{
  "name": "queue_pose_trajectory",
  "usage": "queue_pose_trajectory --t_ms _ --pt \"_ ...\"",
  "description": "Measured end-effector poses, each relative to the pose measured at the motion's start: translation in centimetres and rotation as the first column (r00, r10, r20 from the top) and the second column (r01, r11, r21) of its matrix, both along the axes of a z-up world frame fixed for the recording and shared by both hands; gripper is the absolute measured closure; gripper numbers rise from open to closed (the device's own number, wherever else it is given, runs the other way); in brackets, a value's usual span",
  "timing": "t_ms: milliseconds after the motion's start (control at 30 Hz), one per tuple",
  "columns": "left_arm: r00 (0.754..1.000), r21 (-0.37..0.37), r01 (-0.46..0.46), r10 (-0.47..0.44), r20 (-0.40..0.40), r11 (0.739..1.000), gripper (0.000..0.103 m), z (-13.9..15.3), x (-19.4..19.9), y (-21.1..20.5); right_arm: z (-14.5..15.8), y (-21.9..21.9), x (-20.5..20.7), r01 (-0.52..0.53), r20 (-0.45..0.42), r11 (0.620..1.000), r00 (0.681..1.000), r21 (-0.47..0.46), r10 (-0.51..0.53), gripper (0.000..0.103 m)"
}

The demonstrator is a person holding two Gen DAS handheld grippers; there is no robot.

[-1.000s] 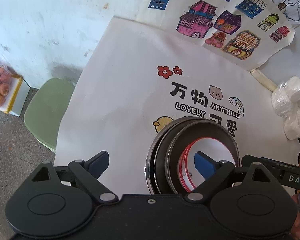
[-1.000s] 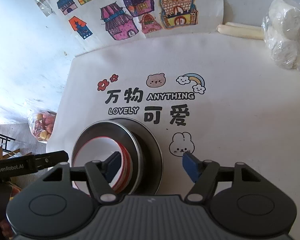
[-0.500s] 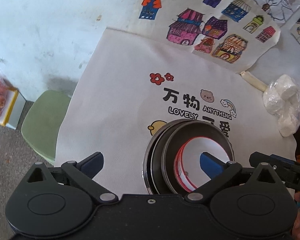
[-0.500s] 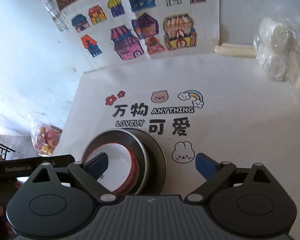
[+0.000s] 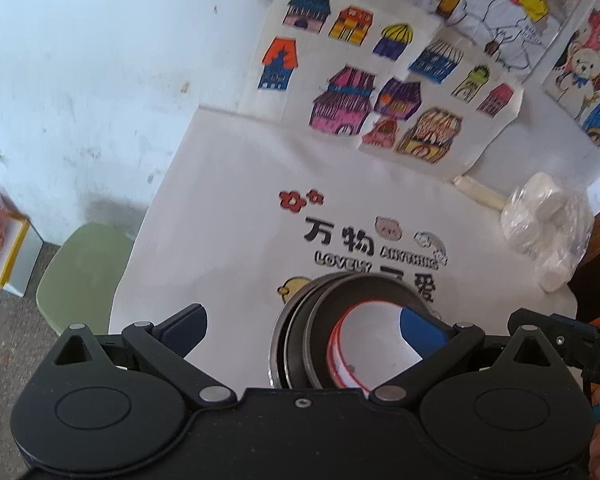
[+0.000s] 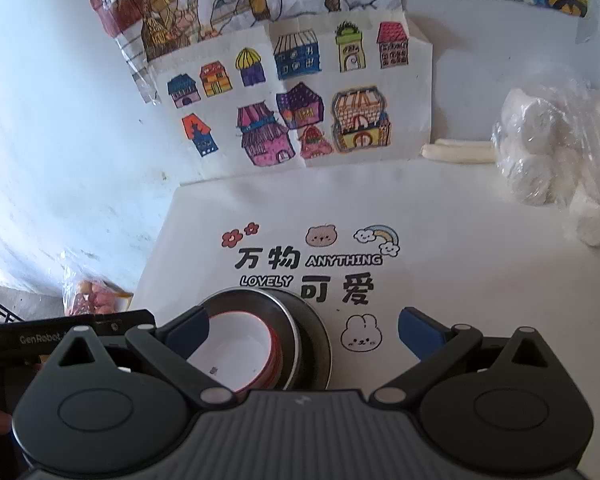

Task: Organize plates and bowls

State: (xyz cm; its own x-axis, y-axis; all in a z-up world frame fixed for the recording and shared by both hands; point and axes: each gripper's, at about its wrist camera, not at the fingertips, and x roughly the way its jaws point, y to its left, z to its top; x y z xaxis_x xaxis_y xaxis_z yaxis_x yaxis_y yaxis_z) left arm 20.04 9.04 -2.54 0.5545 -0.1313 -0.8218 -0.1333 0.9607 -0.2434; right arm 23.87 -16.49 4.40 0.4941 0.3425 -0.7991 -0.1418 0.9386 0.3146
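Note:
A stack of dishes stands on the white printed tablecloth point(image 5: 228, 216): a dark metal plate point(image 6: 318, 344) at the bottom, a dark metal bowl point(image 5: 324, 320) on it, and a white bowl with a red rim point(image 5: 376, 340) inside. The stack also shows in the right wrist view, with the white bowl point(image 6: 236, 344) innermost. My left gripper point(image 5: 304, 328) is open and empty, raised above the stack's left side. My right gripper point(image 6: 304, 328) is open and empty, raised above the stack's right side. Neither touches the dishes.
A clear bag of white rolls point(image 6: 556, 152) and a pale stick point(image 6: 456, 152) lie at the table's far right. Children's house drawings point(image 6: 292, 112) hang on the wall behind. A green stool point(image 5: 80, 276) and a bag of fruit point(image 6: 92, 296) are on the floor at the left.
Both grippers have lifted and drawn back from the stack, so more of the wall and table shows. Both stay open. The stack has not moved.

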Motion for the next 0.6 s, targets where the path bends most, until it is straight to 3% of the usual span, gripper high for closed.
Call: queue_pose_trajectory --t_ms 233,400,600 --pt "0.994 0.021 -0.010 0.008 0.112 1.000 0.001 1.3 -1.3 -0.4 0.9 -0.6 -1.7 0.007 0.085 1.000 0.996 -0.021 -0.005 0.000" --pt "0.983 0.086 -0.012 -0.004 0.183 0.996 0.001 2.7 -2.6 -1.3 1.7 -1.2 -3.6 0.036 0.149 0.999 0.988 -0.037 -0.030 0.000" --pt "0.975 0.134 -0.064 0.034 0.218 0.989 0.001 4.1 -5.1 -2.0 2.9 -1.8 -6.3 0.045 0.214 0.998 0.976 -0.045 -0.034 0.000"
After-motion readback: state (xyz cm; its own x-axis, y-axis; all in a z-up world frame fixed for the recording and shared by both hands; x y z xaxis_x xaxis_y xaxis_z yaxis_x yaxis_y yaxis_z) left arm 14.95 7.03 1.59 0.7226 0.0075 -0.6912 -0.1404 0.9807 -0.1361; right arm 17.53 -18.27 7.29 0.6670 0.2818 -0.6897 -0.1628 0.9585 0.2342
